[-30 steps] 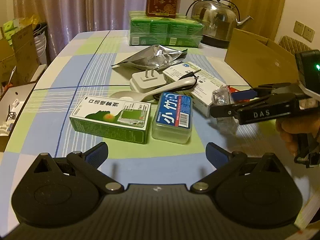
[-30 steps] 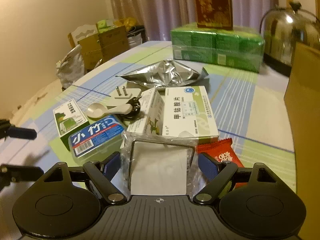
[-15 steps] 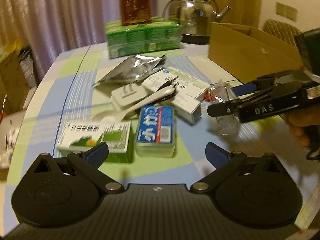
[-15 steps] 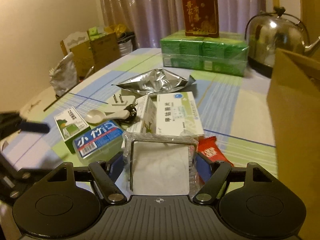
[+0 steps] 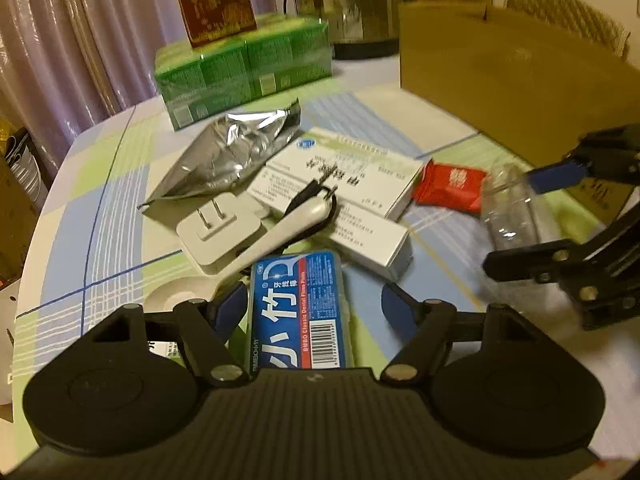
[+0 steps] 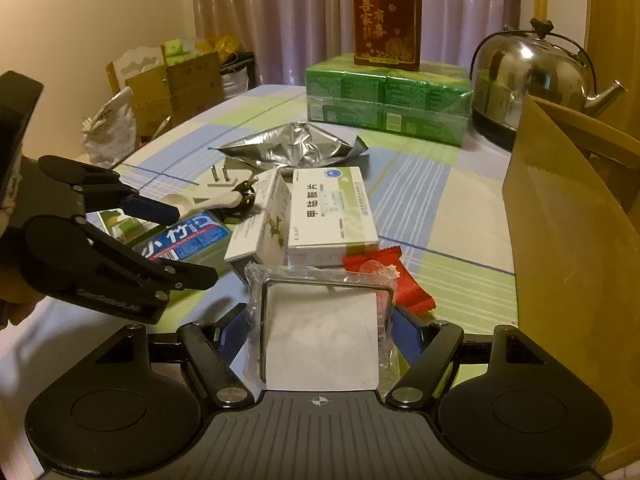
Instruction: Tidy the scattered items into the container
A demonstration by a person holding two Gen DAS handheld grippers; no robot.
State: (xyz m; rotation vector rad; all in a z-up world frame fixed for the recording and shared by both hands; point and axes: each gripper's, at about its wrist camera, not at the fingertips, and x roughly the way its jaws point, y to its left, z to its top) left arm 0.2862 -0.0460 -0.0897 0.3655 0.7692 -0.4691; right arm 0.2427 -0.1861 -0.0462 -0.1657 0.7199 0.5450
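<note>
On the checked worktop (image 6: 416,200) the left hand-held gripper (image 5: 312,308) is spread wide, its two blue pads either side of one blue floss box (image 5: 298,312) and not touching it. The right hand-held gripper (image 6: 320,330) is closed on one clear plastic packet (image 6: 320,332) holding a white card, lifted at 6 o'clock in its own view. Beyond it lie two white medicine boxes (image 6: 330,216), one red snack sachet (image 6: 394,280) at 3 o'clock of the packet, one white plug adapter (image 5: 218,232), one white spoon (image 5: 296,224) lying across the adapter, one crumpled foil pouch (image 6: 296,148) at 12 o'clock, and one green-and-white box (image 6: 120,222) partly hidden behind the left gripper. The single cardboard container (image 6: 576,248) stands at 3 o'clock. Farther back are a green wrapped pack (image 6: 386,100), one red carton (image 6: 384,20) on it, and one steel kettle (image 6: 532,80).
</note>
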